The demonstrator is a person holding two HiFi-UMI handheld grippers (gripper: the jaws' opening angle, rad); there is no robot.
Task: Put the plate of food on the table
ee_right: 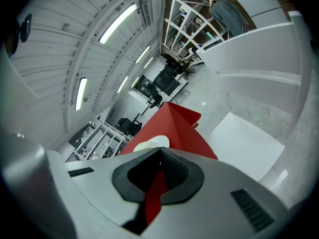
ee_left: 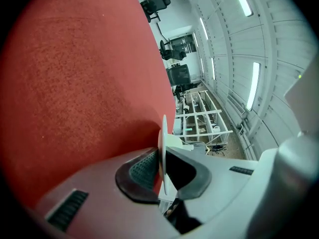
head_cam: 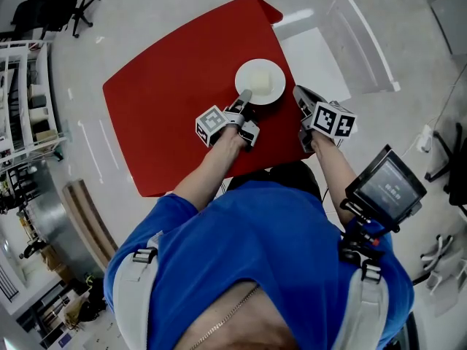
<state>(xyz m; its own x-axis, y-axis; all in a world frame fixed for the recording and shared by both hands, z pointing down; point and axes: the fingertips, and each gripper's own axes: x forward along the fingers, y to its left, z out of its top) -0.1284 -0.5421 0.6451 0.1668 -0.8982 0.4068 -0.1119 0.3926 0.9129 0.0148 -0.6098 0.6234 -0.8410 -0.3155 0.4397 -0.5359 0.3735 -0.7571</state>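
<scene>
The head view shows one round white plate (head_cam: 250,69) with one pale block of food (head_cam: 263,84) on the one red table (head_cam: 168,108), near its right edge, and two grippers. In the left gripper view, the left gripper (ee_left: 162,171) is clamped on the plate's thin rim, seen edge-on. In the right gripper view, the right gripper (ee_right: 160,156) has its jaws pressed together, holding nothing.
</scene>
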